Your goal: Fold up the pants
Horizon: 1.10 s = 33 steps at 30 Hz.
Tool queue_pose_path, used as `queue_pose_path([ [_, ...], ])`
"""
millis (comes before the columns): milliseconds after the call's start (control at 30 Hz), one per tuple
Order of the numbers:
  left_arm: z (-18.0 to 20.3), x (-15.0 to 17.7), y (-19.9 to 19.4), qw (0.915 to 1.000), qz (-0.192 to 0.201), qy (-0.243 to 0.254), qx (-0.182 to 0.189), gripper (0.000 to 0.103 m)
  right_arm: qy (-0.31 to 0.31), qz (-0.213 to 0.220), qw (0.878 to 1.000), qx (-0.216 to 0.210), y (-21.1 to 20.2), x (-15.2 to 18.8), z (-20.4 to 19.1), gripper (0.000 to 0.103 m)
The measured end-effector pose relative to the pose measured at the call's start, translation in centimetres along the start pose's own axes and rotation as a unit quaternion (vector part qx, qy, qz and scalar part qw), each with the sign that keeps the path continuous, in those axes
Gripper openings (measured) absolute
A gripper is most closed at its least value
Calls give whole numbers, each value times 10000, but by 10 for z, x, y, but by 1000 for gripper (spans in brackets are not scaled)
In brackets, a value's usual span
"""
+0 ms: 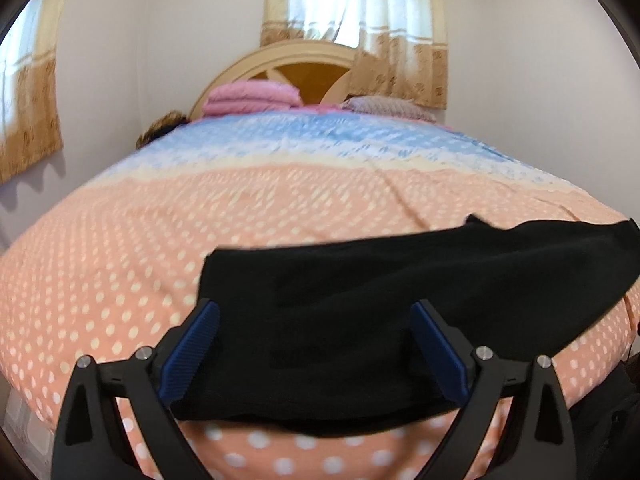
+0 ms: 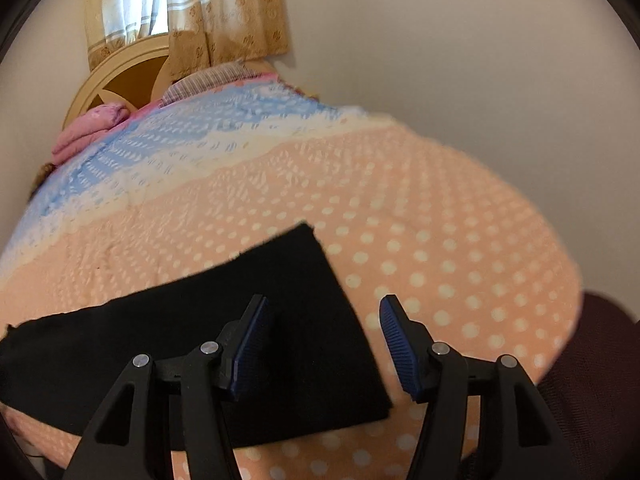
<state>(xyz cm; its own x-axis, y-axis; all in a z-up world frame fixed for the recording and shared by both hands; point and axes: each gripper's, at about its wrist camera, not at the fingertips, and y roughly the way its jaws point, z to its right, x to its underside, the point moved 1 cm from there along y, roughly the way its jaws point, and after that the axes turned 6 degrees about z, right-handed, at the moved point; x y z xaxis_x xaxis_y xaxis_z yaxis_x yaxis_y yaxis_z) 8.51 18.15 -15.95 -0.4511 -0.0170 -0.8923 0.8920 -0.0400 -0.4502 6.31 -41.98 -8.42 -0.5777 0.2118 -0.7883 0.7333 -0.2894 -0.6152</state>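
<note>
Nearest us, we see the left gripper (image 1: pixel 314 344) and right gripper (image 2: pixel 322 344) with jaws spread and pinching nothing above the black pants (image 1: pixel 360 320), folded into a flat, smooth band near the dotted peach bed's (image 1: pixel 120 260) front edge, pink blankets (image 1: pixel 252 98) far behind at its headboard.

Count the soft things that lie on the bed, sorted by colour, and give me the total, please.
Black: 1, the pants on the bedspread
Pink: 1, the folded blanket at the headboard
Mauve: 1, the pillow beside it
Total: 3
A brown furry thing shows past the far left edge of the bed; I cannot tell what it is, so it is not counted.
</note>
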Motion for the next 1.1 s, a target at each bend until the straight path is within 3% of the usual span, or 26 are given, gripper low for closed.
queue_pose_path([
  [100, 20, -7, -6, 9995, 136, 4, 281, 99, -231, 214, 9989, -358, -17, -14, -35, 59],
  [167, 34, -8, -8, 9989, 145, 32, 453, 100, -513, 217, 9935, -997, -28, -13, -76, 59],
  [267, 53, -2, -7, 9975, 61, 95, 696, 100, -1205, 133, 9727, -1977, -44, 8, -155, 59],
  [367, 67, 7, 0, 9963, -95, 198, 829, 100, -1958, -131, 9353, -2944, -57, 47, -239, 59],
  [467, 80, 14, 7, 9942, -314, 352, 968, 100, -2702, -303, 8887, -3693, -73, 91, -313, 59],
  [533, 84, 22, 9, 9935, -447, 437, 948, 100, -3187, -291, 8600, -3973, -83, 118, -350, 59],
  [600, 80, 26, 10, 9931, -499, 259, 1025, 100, -3609, -214, 8466, -3907, -85, 137, -377, 59],
  [633, 77, 28, 9, 9929, -500, 145, 1071, 100, -3699, -244, 8466, -3819, -84, 143, -385, 56],
  [667, 75, 28, 7, 9927, -481, 64, 1103, 100, -3707, -413, 8472, -3782, -76, 146, -389, 46],
  [700, 75, 27, 4, 9927, -478, 25, 1110, 100, -3640, -709, 8474, -3800, -68, 148, -392, 44],
  [800, 75, 18, -8, 9937, -247, 1, 1097, 100, -3699, -784, 8335, -4030, -70, 133, -383, 44],
  [833, 75, 15, -12, 9940, -156, 8, 1082, 100, -3588, -739, 8338, -4129, -72, 122, -378, 44],
  [967, 86, 2, -11, 9921, 55, 30, 1254, 103, -3090, -652, 8426, -4362, -66, 74, -385, 44],
  [1100, 103, 5, 3, 9897, -46, 117, 1426, 103, -2755, -611, 8555, -4341, -47, 45, -430, 44],
])
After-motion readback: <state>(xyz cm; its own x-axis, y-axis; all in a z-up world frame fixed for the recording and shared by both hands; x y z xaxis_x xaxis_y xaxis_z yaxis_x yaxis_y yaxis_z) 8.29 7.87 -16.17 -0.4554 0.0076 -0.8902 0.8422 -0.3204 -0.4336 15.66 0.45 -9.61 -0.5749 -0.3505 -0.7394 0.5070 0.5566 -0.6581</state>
